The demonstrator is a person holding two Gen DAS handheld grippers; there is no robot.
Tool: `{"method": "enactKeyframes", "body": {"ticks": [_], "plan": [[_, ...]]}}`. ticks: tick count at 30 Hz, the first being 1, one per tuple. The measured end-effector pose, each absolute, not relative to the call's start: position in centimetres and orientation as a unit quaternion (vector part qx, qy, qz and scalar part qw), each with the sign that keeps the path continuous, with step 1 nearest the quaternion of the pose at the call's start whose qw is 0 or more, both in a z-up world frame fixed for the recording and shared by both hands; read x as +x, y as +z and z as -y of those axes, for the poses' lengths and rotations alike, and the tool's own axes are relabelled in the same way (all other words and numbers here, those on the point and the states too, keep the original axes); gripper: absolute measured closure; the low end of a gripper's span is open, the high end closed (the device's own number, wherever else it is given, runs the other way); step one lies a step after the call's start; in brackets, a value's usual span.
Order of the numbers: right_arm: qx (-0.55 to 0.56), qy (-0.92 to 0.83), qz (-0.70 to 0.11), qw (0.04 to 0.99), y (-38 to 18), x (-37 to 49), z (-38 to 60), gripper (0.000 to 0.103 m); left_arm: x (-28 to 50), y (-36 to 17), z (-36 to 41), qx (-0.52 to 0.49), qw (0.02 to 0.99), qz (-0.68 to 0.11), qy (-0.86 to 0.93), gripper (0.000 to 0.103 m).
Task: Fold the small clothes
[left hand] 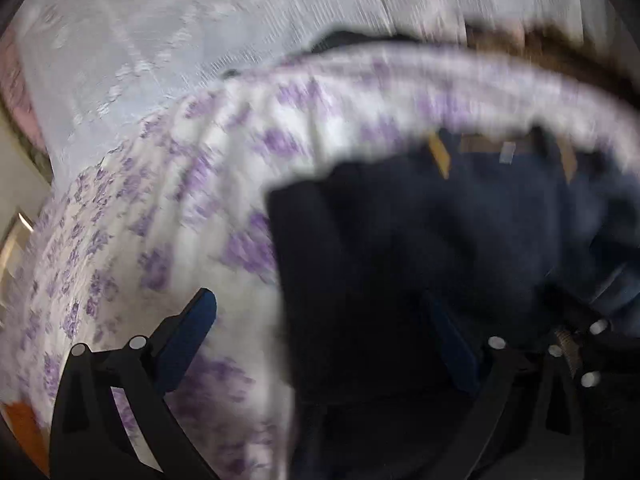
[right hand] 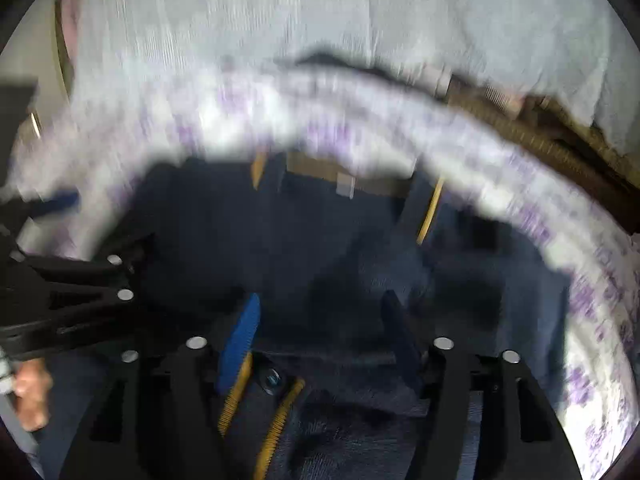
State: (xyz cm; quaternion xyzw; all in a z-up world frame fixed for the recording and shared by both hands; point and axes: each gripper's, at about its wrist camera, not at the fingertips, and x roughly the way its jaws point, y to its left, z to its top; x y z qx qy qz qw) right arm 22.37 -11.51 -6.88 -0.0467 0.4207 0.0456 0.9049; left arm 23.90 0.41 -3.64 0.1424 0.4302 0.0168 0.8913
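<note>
Small dark blue jeans (left hand: 460,248) with orange stitching and a tan waistband patch lie on a white sheet with purple flowers (left hand: 132,240). In the left wrist view my left gripper (left hand: 324,332) is open, its left finger over the sheet and its right finger over the dark denim. In the right wrist view the jeans (right hand: 320,240) fill the middle and my right gripper (right hand: 324,320) is open over the denim near a metal button (right hand: 272,380). The left gripper (right hand: 60,280) shows at the left edge. Both views are motion-blurred.
A pale grey-white bedspread (right hand: 320,20) lies beyond the flowered sheet. A brown ribbed cloth (right hand: 540,132) sits at the far right. A hand (right hand: 32,396) holds the left gripper at the lower left. An orange patch (left hand: 24,428) shows at the left edge.
</note>
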Motion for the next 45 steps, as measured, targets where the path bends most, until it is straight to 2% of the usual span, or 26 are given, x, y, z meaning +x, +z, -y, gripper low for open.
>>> {"method": "enactKeyframes", "body": {"ticks": [3,7,10,17,19,21,26,29,35,45], "plan": [[0.015,0.044,-0.397,0.917,-4.7,21.0,13.9,0.032,22.6,-2.3,-0.7,0.134,0.902,-0.41,0.023,0.004],[0.045,0.022,-0.383,0.922,-3.6,19.6,16.6,0.031,21.3,-0.5,-1.8,0.077,0.912,-0.402,-0.018,0.004],[0.054,0.026,-0.431,0.9,-6.8,20.6,18.7,0.027,22.4,-3.6,-1.0,0.122,0.89,-0.44,-0.001,0.004],[0.064,0.042,-0.381,0.921,-3.6,16.0,18.4,0.027,19.0,-2.2,-2.1,0.065,0.897,-0.437,-0.026,0.004],[0.049,0.044,-0.401,0.914,-4.6,15.4,17.7,0.021,17.5,-2.7,-1.6,0.077,0.891,-0.445,-0.043,0.004],[0.036,0.045,-0.451,0.891,-8.0,15.8,17.2,0.018,15.9,-3.7,-0.7,0.119,0.889,-0.441,-0.031,0.004],[0.06,0.045,-0.377,0.923,-3.5,10.1,17.9,0.016,11.2,-2.6,-1.4,0.107,0.895,-0.43,-0.046,0.004],[0.066,0.038,-0.379,0.922,-3.8,7.3,19.5,0.014,8.9,-3.1,-2.1,0.107,0.888,-0.441,-0.065,0.004],[0.184,0.02,-0.371,0.91,-5.2,2.6,26.8,0.015,5.5,-3.2,-5.0,0.037,0.874,-0.466,-0.13,0.004],[0.259,0.061,-0.377,0.887,-7.5,-3.8,30.1,0.015,1.6,-3.3,-7.0,-0.058,0.834,-0.482,-0.263,0.004]]}}
